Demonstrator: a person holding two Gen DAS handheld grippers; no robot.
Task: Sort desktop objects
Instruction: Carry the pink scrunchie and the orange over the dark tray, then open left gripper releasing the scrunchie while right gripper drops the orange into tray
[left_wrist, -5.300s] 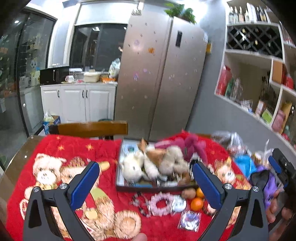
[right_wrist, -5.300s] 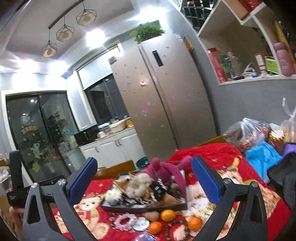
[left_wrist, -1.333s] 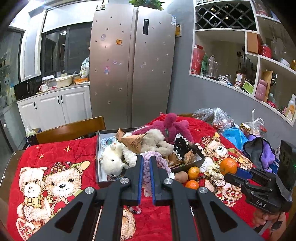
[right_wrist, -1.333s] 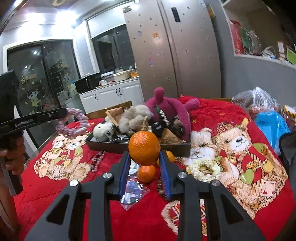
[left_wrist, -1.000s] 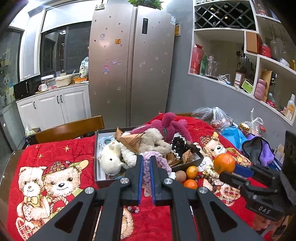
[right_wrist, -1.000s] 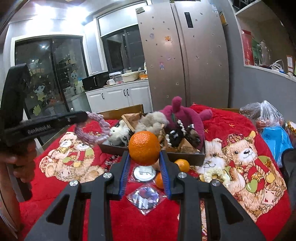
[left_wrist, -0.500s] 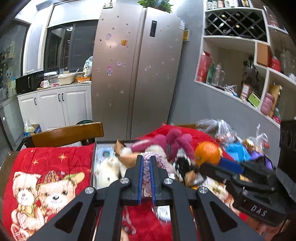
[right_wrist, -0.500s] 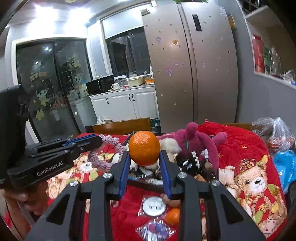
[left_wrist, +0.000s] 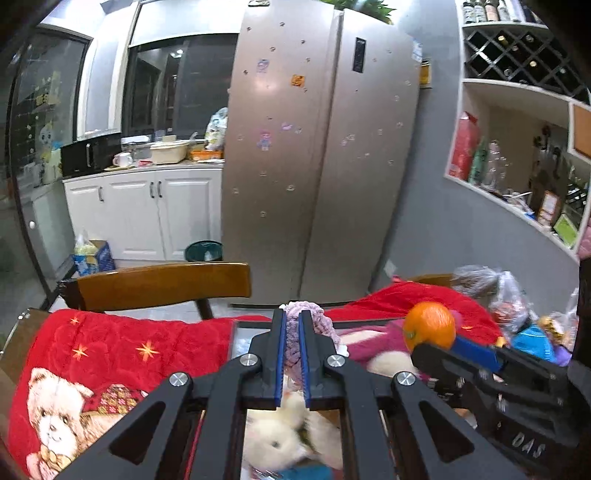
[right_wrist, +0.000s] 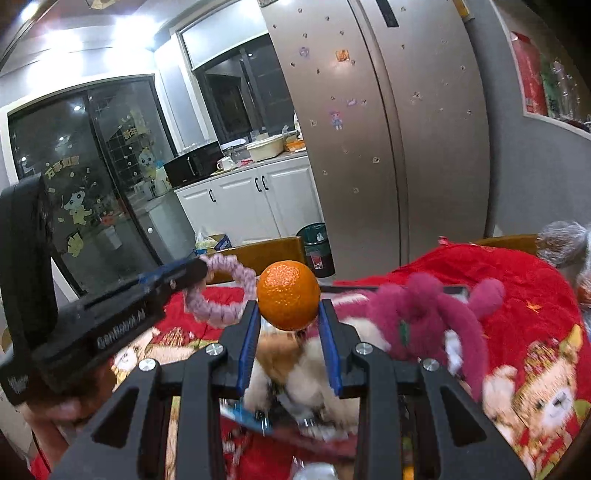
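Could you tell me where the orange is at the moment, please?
The orange is clamped between the blue pads of the right hand-held gripper, raised above the box of soft toys; in the left wrist view it appears right of the pink scrunchie.

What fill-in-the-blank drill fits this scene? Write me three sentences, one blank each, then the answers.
1. The right tongs grip an ____ fruit.
2. The left tongs pinch a pale purple knitted ____.
3. The cloth on the table, printed with bears, is ____.

Missing words: orange; ring; red
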